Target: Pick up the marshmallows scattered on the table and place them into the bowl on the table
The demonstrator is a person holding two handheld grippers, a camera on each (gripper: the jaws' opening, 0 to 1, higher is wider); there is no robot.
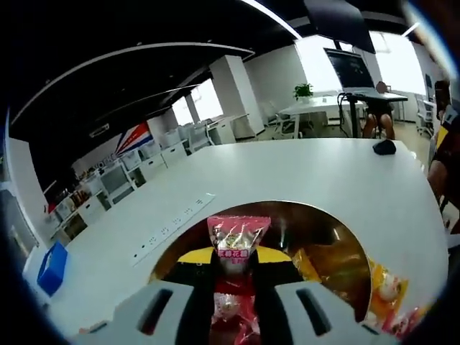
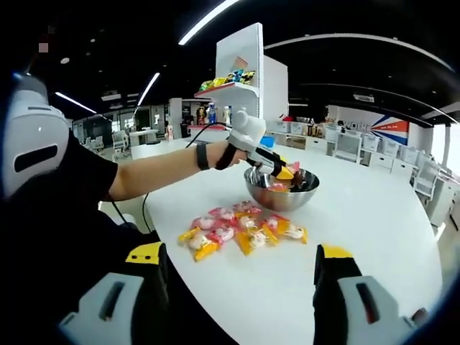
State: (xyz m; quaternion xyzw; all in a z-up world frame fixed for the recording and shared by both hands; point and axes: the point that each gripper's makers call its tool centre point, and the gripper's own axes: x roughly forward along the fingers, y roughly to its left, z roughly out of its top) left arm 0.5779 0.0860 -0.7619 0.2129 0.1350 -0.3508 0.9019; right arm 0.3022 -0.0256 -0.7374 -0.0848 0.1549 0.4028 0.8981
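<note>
Your left gripper (image 1: 233, 305) pinches a marshmallow packet (image 1: 238, 244) over the bowl (image 1: 338, 248): let go; your right gripper (image 2: 233, 287) stands wide, short of the pile (image 2: 241, 228) beside the bowl

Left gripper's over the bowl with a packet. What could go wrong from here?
1. The left gripper holds the pink marshmallow packet by one end, over the near rim of the metal bowl; released here, it may catch the rim and land outside.
2. The bowl sits loose on the white table; a nudge could slide it into the marshmallow pile.
</note>
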